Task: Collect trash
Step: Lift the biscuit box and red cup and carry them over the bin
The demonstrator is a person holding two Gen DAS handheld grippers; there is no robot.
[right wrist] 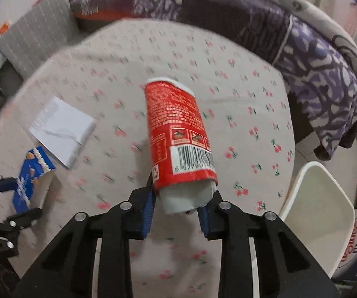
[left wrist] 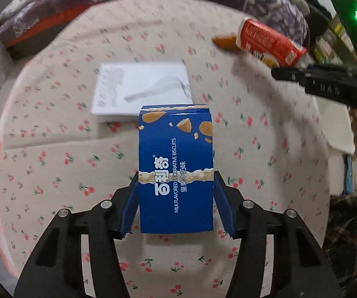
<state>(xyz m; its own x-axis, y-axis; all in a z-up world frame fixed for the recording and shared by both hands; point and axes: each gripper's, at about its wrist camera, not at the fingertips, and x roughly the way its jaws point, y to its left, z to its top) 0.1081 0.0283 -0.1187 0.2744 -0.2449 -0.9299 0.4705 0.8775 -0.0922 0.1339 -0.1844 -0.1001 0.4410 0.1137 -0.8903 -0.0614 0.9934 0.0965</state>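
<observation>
My left gripper [left wrist: 176,181] is shut on a blue biscuit box [left wrist: 176,168] and holds it above the cherry-print tablecloth [left wrist: 54,161]. My right gripper [right wrist: 182,193] is shut on a red paper cup [right wrist: 178,134] by its white base, lifted over the table. The cup also shows in the left wrist view [left wrist: 270,42] at the upper right, and the box in the right wrist view [right wrist: 30,178] at the far left. A white paper booklet [left wrist: 141,89] lies flat on the cloth beyond the box; it also shows in the right wrist view [right wrist: 63,129].
A white bin [right wrist: 320,213] stands at the table's right edge. A brown scrap [left wrist: 225,42] lies beyond the cup. A purple patterned blanket [right wrist: 315,62] runs along the far side. A grey cushion [right wrist: 37,42] sits at the far left.
</observation>
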